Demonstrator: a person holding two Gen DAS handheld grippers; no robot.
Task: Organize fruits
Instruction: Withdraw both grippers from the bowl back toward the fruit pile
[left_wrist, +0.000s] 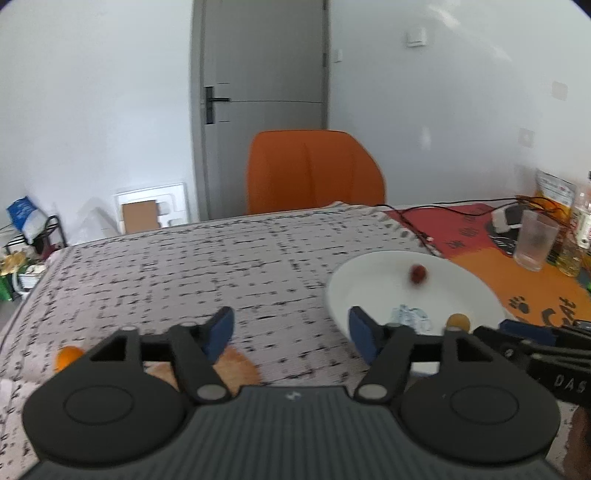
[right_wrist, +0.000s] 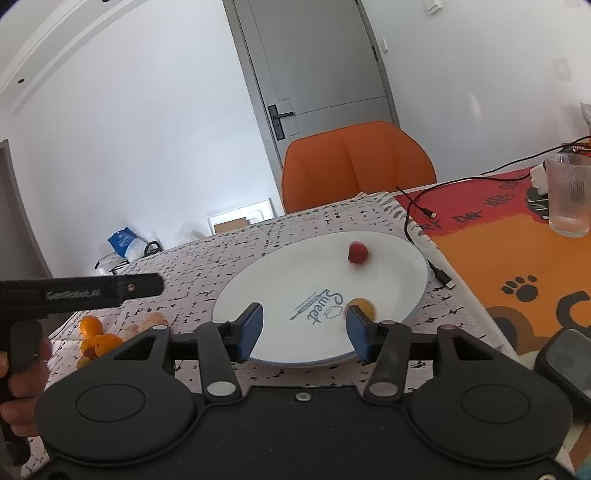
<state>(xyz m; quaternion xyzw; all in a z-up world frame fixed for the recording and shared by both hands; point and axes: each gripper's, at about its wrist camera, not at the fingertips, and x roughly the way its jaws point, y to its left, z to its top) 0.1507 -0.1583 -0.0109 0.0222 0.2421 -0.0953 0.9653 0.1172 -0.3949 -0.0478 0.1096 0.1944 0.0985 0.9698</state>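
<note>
— Looking along both grippers, I see a round white ceramic plate with blue "Sweet" lettering (right_wrist: 295, 280) on a table under a white cloth with a black crackle print (left_wrist: 166, 266). Two fruits lie on it: a small round red fruit (right_wrist: 358, 252) towards the far rim and a small round yellow-orange fruit (right_wrist: 364, 306) near the front, just beside the right blue pad.

— So how much is sorted?

— I judge it an early stage: two pieces plated, more left. To the left of the plate, well apart from it on the cloth, sits a cluster of small orange fruits (right_wrist: 96, 334) with some peeled pale-orange segments (right_wrist: 149, 320) beside them. From the left wrist view I see one of those orange fruits (left_wrist: 68, 357) poking out behind the gripper body.

— And what are the grippers holding?

— Nothing. My right gripper (right_wrist: 304, 330) hangs over the plate's near edge, jaws spread wide, empty. My left gripper (left_wrist: 291, 334) is likewise released and empty, hovering above the cloth between pile and plate.

— Anything else nearby?

— A ribbed clear glass tumbler (right_wrist: 569, 192) stands on an orange and red mat (right_wrist: 498, 243) to the right, and an orange chair (left_wrist: 314, 170) sits behind the table.
</note>
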